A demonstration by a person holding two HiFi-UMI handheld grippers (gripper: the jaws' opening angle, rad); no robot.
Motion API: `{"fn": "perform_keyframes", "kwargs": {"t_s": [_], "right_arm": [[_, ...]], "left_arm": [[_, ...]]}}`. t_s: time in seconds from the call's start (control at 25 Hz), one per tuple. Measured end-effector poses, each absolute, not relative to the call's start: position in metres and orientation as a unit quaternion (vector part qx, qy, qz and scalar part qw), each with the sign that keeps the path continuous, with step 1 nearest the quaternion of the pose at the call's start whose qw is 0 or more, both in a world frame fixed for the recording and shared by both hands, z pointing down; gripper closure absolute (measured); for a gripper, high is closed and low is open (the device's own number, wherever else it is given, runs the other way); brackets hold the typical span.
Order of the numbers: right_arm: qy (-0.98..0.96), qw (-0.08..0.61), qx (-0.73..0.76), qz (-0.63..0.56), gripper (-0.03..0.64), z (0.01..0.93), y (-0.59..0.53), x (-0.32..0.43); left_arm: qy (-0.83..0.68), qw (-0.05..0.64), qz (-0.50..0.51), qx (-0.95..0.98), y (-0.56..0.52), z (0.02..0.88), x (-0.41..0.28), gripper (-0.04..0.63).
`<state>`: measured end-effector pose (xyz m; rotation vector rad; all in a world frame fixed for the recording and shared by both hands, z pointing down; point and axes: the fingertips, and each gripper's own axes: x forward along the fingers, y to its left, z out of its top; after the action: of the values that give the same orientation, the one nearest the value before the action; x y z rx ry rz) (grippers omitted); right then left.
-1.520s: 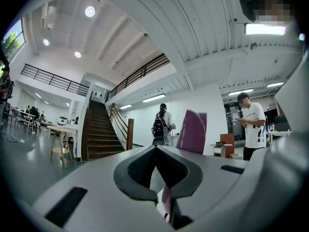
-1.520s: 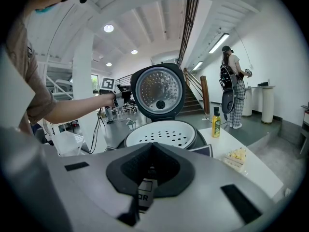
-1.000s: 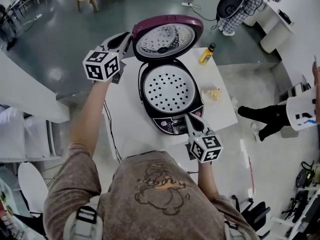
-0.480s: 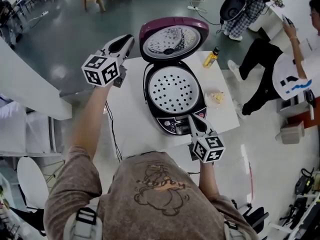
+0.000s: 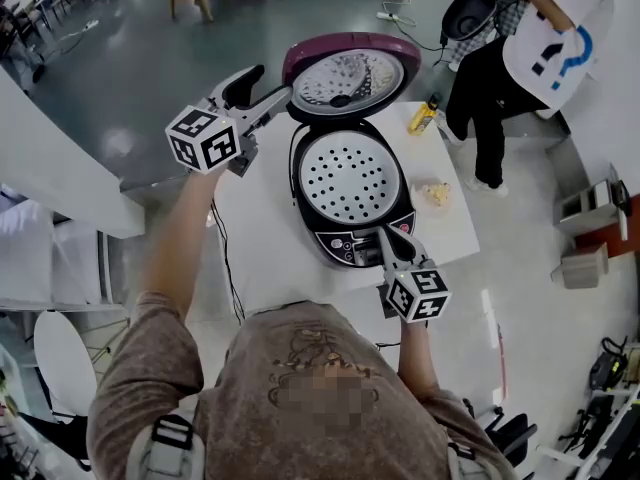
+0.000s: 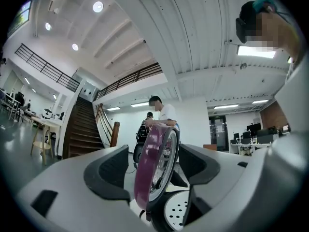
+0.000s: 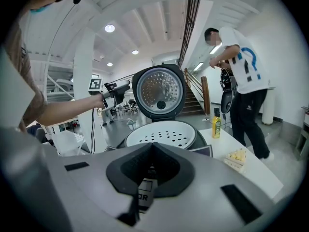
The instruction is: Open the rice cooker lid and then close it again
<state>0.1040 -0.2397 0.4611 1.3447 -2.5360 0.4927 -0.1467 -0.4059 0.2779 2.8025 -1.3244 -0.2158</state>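
Left gripper jaws wide, just been opening; lid rim stands between pads, edge-on, pads not pressing it. Lid upright, fully open, hinged at far side of cooker. Right gripper jaws together, nothing between, tips at cooker's front panel, pointing slightly down. Perforated white tray sits in cooker mouth. Cooker on white table; yellow bottle near far right corner. Bystander stands beyond table.
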Motion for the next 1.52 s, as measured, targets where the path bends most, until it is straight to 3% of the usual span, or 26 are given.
{"fn": "perform_keyframes", "kwargs": {"t_s": [0.16, 1.52], "right_arm": [[-0.865, 0.115, 0.460, 0.165, 0.612, 0.460, -0.239, 0.104], [-0.870, 0.113, 0.449, 0.168, 0.614, 0.461, -0.239, 0.104]], "left_arm": [[-0.418, 0.014, -0.073, 0.906, -0.406, 0.274, -0.142, 0.247], [-0.388, 0.019, -0.078, 0.918, -0.416, 0.270, -0.106, 0.247]]}}
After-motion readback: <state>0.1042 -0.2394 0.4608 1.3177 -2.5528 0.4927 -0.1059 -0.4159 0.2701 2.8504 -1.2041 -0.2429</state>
